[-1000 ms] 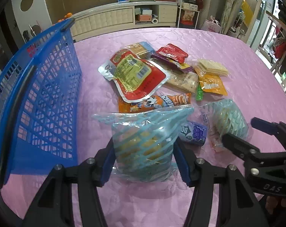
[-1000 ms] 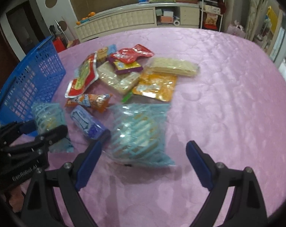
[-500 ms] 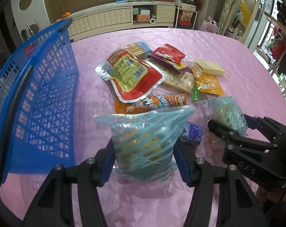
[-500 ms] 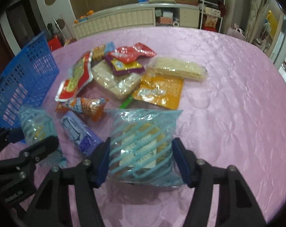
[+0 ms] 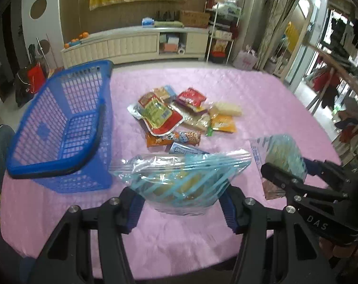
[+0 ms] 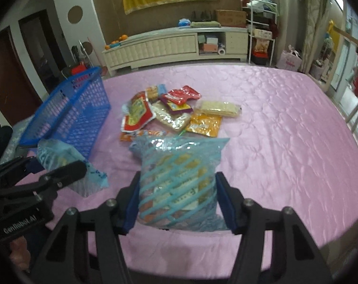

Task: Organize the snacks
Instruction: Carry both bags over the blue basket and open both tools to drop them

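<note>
My left gripper (image 5: 182, 209) is shut on a clear bag with light-blue stripes (image 5: 183, 179) and holds it above the pink table, right of the blue mesh basket (image 5: 60, 127). My right gripper (image 6: 179, 203) is shut on a second blue-striped bag (image 6: 179, 179), also lifted; it shows in the left wrist view (image 5: 283, 156). The left gripper and its bag show in the right wrist view (image 6: 67, 163). A pile of snack packets (image 5: 179, 116) lies mid-table.
The basket (image 6: 70, 116) stands at the table's left side and holds nothing. The pink tablecloth (image 6: 285, 130) stretches right. A cream cabinet (image 6: 174, 45) and shelves stand beyond the table. The table's near edge is just below both grippers.
The right gripper closed on the second striped bag. Both grippers rose and pulled back with their bags, so the basket's inside came into view.
</note>
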Demonstrator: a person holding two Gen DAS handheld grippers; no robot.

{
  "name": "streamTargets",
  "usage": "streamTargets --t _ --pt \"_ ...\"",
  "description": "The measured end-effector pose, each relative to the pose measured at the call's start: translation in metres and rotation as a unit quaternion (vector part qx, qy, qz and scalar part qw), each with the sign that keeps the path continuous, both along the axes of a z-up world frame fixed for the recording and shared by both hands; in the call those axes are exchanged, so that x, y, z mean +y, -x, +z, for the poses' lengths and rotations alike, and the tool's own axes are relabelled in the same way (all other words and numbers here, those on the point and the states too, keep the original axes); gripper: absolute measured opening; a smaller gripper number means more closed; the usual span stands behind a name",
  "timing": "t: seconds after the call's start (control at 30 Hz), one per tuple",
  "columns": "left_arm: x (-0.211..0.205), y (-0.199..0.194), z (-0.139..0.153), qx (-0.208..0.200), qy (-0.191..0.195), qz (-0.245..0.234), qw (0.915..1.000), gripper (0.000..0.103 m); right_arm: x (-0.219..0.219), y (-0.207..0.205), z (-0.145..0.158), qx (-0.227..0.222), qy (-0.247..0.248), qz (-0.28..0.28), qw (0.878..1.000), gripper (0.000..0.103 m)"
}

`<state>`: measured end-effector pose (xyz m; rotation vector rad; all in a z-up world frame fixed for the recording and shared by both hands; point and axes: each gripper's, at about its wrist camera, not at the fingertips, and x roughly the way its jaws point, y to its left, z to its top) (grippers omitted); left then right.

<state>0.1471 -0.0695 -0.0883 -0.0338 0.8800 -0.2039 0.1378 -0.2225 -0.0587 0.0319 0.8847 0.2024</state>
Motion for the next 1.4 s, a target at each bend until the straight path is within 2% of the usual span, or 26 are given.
streamTargets --t 0.23,0.43,0.57,0.8,1.07,1.23,1.4 --pt "0.028 0.034 0.03 -0.035 0.013 0.016 0.9992 0.054 0.019 0.033 0.037 -0.027 -0.003 0.01 1.0 0.063" --pt "0.062 0.053 0.054 -0.066 0.012 0.037 0.997 0.054 0.05 0.04 0.061 -0.045 -0.015 0.035 0.998 0.063" --pt "0.085 0.054 0.062 -0.083 -0.005 0.057 0.9949 0.054 0.074 0.039 0.071 -0.064 -0.004 0.062 0.996 0.063" --pt "0.127 0.051 0.077 -0.093 -0.001 0.086 0.9919 0.054 0.116 0.031 0.087 -0.077 -0.015 0.106 0.991 0.063" --pt "0.151 0.025 0.076 -0.09 0.007 0.113 0.9895 0.054 0.154 0.001 0.087 -0.063 -0.027 0.146 0.987 0.063" --pt "0.161 0.003 0.063 -0.073 0.005 0.114 0.9909 0.054 0.176 -0.019 0.079 -0.052 -0.016 0.161 0.986 0.063" --pt "0.177 -0.025 0.042 -0.044 0.019 0.121 0.9915 0.054 0.196 -0.042 0.066 -0.028 -0.013 0.185 0.982 0.064"
